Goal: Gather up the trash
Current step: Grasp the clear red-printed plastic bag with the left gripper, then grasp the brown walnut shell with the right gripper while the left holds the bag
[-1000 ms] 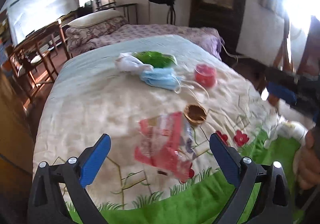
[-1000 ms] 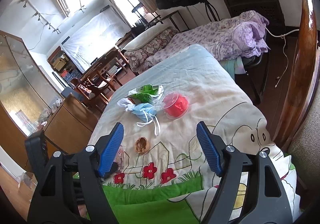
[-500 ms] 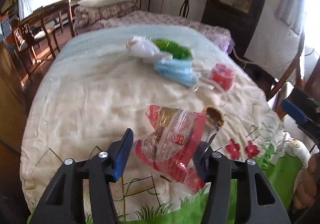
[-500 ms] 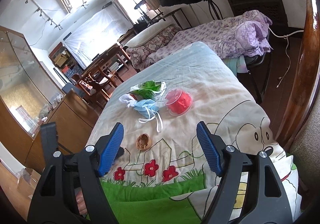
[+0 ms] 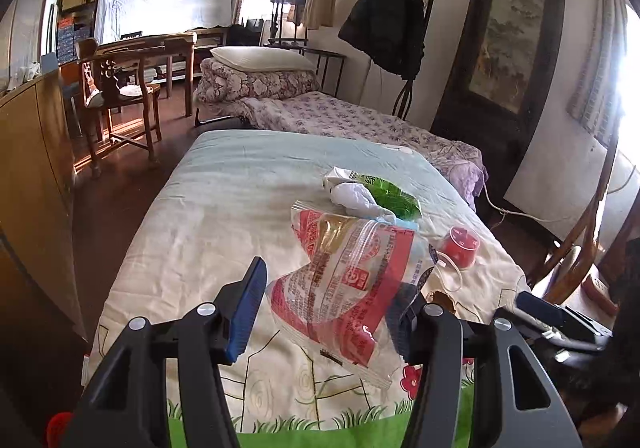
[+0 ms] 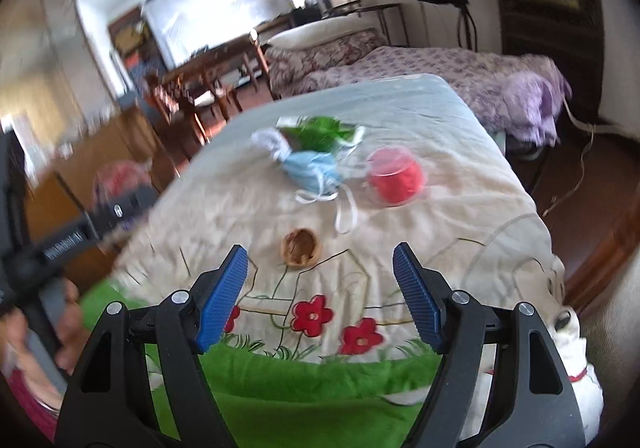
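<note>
Your left claw (image 5: 324, 304) is gripping the red-and-clear snack wrapper (image 5: 344, 280) and carrying it clear of the bed (image 5: 224, 208); its jaws are easing open slightly with the wrapper between them, so the hold is loosening. The wrapper is hanging with its long axis running from upper left down to lower right across the jaws. Its print is showing red panels and small characters, none of which you can read reliably; the green packet (image 5: 390, 196) beyond is bearing white characters, likewise illegible. Moving right, your right claw (image 6: 320, 288) is standing open and empty, holding nothing. The nutshell (image 6: 301, 248) is lying on the bed just ahead of it, slightly left of the centre line between the fingers, making this the nearer hand for that piece. Farther ahead, the blue face mask (image 6: 314, 172) and the red cup (image 6: 394, 176) are waiting side by side, well apart from either claw.
</note>
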`<state>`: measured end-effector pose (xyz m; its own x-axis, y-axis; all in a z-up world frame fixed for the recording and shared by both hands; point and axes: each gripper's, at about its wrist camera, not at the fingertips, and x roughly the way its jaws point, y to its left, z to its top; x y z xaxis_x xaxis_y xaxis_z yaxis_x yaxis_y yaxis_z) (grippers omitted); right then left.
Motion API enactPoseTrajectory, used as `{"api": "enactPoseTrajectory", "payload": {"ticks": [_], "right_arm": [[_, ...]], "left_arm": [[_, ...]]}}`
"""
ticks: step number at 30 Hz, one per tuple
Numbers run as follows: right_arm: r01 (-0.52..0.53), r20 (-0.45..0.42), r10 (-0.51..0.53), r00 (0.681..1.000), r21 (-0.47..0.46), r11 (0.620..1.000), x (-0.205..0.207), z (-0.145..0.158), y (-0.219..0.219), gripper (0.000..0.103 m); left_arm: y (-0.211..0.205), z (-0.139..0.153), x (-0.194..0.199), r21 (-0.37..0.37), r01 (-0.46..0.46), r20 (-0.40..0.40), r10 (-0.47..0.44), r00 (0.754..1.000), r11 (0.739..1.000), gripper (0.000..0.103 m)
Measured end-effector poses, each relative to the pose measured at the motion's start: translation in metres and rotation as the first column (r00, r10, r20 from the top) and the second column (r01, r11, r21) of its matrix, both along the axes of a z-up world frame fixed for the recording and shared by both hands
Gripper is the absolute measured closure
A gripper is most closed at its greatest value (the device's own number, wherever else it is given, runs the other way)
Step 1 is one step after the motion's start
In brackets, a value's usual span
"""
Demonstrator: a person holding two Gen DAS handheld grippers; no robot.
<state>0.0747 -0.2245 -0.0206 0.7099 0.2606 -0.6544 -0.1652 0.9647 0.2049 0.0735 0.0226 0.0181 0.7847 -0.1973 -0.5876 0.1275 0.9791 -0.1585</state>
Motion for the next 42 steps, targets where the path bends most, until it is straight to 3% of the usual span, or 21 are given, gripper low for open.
{"api": "enactPoseTrajectory", "payload": {"ticks": [4, 8, 13, 14, 15, 17, 19, 22, 42], "right_arm": [[-0.031, -0.025, 0.029, 0.999, -0.088, 0.996, 0.009, -0.007, 0.022, 0.032], [-0.04, -0.08, 0.034, 0.996, -0.083, 0.996, 0.022, -0.015, 0.027, 0.045], [-0.024, -0.125, 0.013, 0.992, -0.086, 0.996, 0.035, -0.023, 0.032, 0.047], [-0.022, -0.135, 0.009, 0.991, -0.091, 0.996, 0.037, -0.025, 0.033, 0.055], [-0.021, -0.147, 0.007, 0.989, -0.094, 0.995, 0.039, -0.028, 0.034, 0.073], [-0.022, -0.128, 0.012, 0.992, -0.079, 0.997, 0.036, -0.026, 0.034, 0.073], [-0.04, -0.013, 0.039, 0.999, -0.05, 0.998, 0.017, -0.009, 0.032, 0.073], [-0.048, 0.09, 0.054, 0.995, -0.059, 0.997, -0.005, 0.004, 0.031, 0.073], [-0.038, 0.063, 0.036, 0.997, 0.031, 0.999, -0.013, 0.007, 0.01, 0.073]], "left_arm": [[-0.007, -0.002, -0.002, 0.02, 0.021, 0.0, -0.021, 1.0, 1.0, 0.045], [-0.009, -0.006, -0.001, 0.016, 0.033, -0.004, -0.033, 0.999, 0.999, 0.045], [-0.007, -0.007, 0.001, -0.01, 0.036, -0.014, -0.037, 0.999, 0.999, 0.045], [-0.007, -0.008, 0.002, -0.012, 0.037, -0.014, -0.037, 0.999, 0.999, 0.045], [-0.007, -0.008, 0.002, -0.012, 0.037, -0.014, -0.037, 0.999, 0.999, 0.045], [-0.007, -0.008, 0.001, -0.007, 0.039, -0.011, -0.039, 0.999, 0.999, 0.045], [-0.008, -0.008, -0.001, 0.002, 0.04, -0.005, -0.04, 0.999, 0.999, 0.045], [-0.008, -0.008, -0.004, -0.002, 0.043, 0.006, -0.043, 0.999, 0.999, 0.045], [-0.008, -0.011, -0.02, -0.004, 0.025, -0.002, -0.025, 1.0, 1.0, 0.045]]}}
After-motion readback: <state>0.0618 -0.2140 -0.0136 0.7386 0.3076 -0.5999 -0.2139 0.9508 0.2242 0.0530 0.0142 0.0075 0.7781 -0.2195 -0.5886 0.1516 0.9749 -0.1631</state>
